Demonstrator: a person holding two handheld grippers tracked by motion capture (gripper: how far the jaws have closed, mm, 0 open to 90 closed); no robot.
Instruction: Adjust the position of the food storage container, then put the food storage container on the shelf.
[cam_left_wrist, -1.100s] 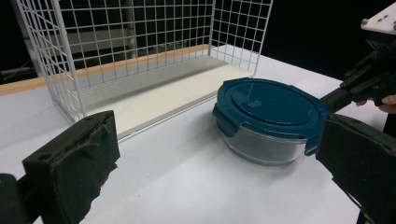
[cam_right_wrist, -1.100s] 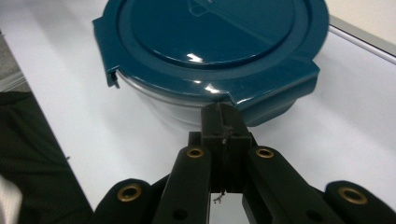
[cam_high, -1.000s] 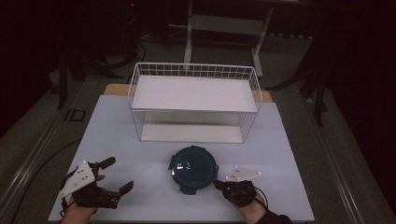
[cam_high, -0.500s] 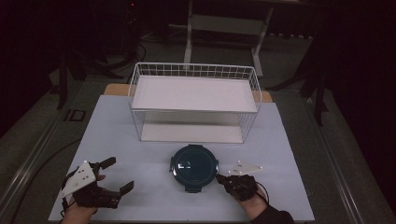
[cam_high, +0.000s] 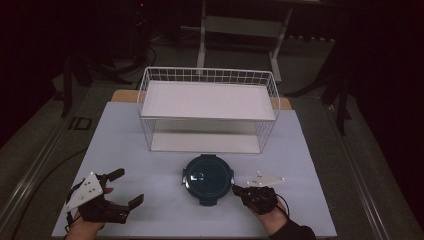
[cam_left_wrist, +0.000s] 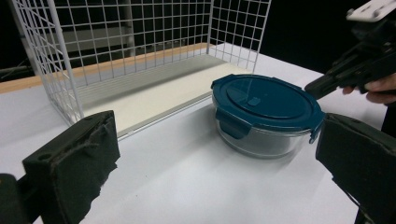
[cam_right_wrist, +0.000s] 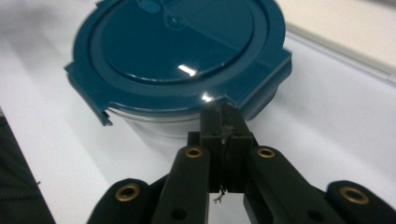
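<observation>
A round glass container with a dark teal clip lid stands on the white table in front of the wire basket. My right gripper is at its right side, its tips against the lid's rim by a clip notch. Its jaws have just been opening by a hair, but they still look pressed together with nothing seen between them. From the left gripper view, the right gripper reaches the lid's edge. My left gripper rests open at the front left, apart from the container.
A white wire basket with a white shelf board stands at the middle back of the white tabletop. Dark floor, cables and a stand frame lie beyond the table's edges.
My right gripper has edged slightly forward and closer to the container's rim. The left gripper and the container have stayed where they were.
</observation>
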